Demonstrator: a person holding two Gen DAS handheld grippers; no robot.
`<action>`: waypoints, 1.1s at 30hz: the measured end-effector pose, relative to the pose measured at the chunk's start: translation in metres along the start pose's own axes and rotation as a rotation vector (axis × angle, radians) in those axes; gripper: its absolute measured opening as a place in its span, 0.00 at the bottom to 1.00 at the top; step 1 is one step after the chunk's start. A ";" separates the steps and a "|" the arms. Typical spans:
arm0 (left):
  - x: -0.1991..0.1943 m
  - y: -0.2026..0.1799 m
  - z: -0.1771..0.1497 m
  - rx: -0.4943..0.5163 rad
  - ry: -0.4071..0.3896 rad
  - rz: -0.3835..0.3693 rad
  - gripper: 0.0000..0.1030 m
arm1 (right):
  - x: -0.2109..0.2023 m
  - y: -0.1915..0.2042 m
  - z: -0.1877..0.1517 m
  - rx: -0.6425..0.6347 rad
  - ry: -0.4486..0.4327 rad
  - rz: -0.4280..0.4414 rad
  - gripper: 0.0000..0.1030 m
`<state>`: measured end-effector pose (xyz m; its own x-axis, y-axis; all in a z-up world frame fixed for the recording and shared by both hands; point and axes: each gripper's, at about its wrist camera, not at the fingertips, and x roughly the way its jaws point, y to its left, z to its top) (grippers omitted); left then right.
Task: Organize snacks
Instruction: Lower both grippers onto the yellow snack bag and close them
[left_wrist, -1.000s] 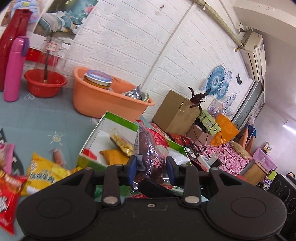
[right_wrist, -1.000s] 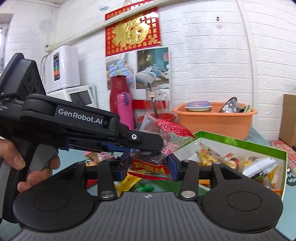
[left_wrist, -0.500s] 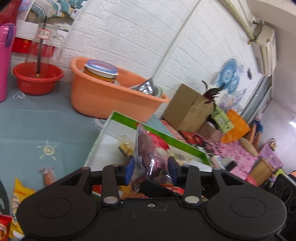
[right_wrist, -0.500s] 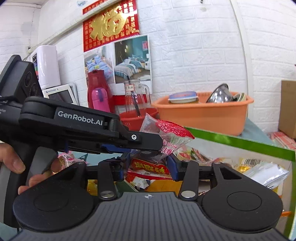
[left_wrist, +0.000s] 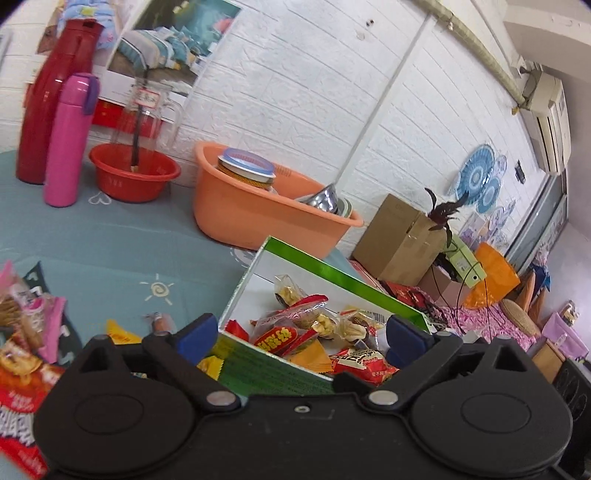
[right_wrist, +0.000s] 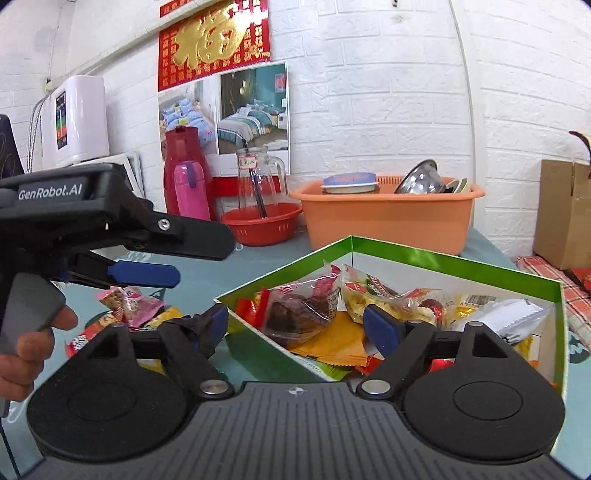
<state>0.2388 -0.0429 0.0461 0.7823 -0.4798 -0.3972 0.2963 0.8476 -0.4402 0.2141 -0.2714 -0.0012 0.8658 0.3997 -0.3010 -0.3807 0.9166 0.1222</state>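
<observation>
Green box (right_wrist: 458, 260) with white inside, full of red, yellow, clear snack packets (right_wrist: 306, 306), left hand-held gripper (left_wrist: 299, 334) and right hand-held gripper (right_wrist: 295, 319) both released, empty, more packets (left_wrist: 22, 354) on teal surface (left_wrist: 122, 240)

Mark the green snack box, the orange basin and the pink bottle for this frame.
green snack box (right_wrist: 461, 262): right wrist view, on its far green rim.
orange basin (right_wrist: 388, 218): right wrist view, on its front wall.
pink bottle (left_wrist: 68, 144): left wrist view, on the middle of its body.

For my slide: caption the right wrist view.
Open right gripper above green snack box; dark snack packet inside.
</observation>
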 end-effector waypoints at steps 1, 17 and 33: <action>-0.008 0.000 0.000 -0.011 -0.002 0.006 1.00 | -0.007 0.002 0.000 0.009 -0.001 0.001 1.00; -0.078 0.044 -0.042 -0.130 0.013 0.140 1.00 | -0.055 0.047 -0.018 0.022 0.036 0.144 1.00; 0.002 0.095 -0.006 -0.077 0.094 0.112 1.00 | 0.034 0.077 -0.015 -0.020 0.119 0.227 1.00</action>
<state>0.2651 0.0351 -0.0010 0.7527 -0.4049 -0.5191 0.1643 0.8791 -0.4474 0.2097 -0.1877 -0.0166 0.7134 0.5904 -0.3775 -0.5686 0.8025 0.1806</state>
